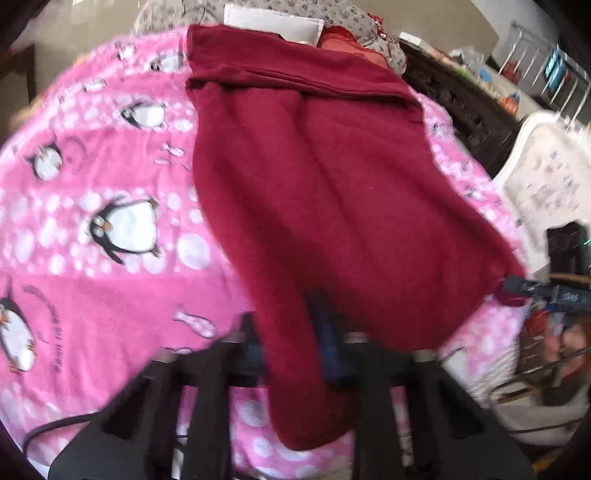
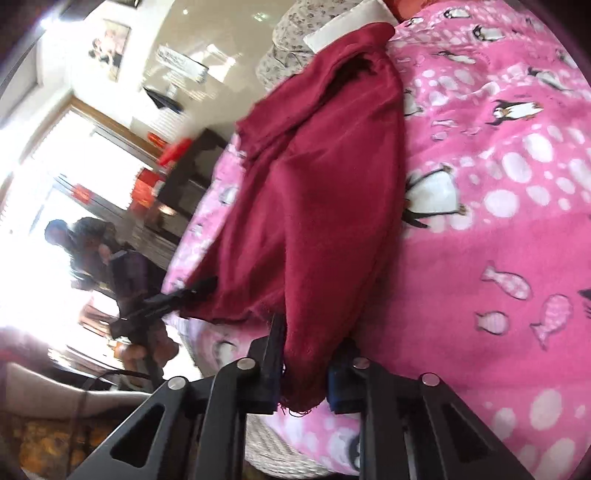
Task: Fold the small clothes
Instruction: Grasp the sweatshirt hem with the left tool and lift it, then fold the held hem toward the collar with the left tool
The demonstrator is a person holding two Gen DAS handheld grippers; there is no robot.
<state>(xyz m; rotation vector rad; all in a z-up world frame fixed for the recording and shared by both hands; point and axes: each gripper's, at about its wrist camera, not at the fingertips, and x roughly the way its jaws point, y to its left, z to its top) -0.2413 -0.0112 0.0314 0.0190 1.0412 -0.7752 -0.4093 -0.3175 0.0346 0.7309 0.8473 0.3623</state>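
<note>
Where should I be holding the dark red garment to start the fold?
At its two near hem corners, coming from the near edge of the pink penguin blanket. The dark red garment lies lengthwise away from you, so those corners can be carried over it. The left gripper and right gripper look shut on one corner each, fabric between the fingers.

Dark red garment (image 1: 332,192), pink blanket (image 1: 110,295) printed with black-and-white penguins, white dots and pale fish

The garment (image 1: 332,177) lies on the blanket (image 1: 110,295), pillows (image 1: 273,20) behind it.
</note>
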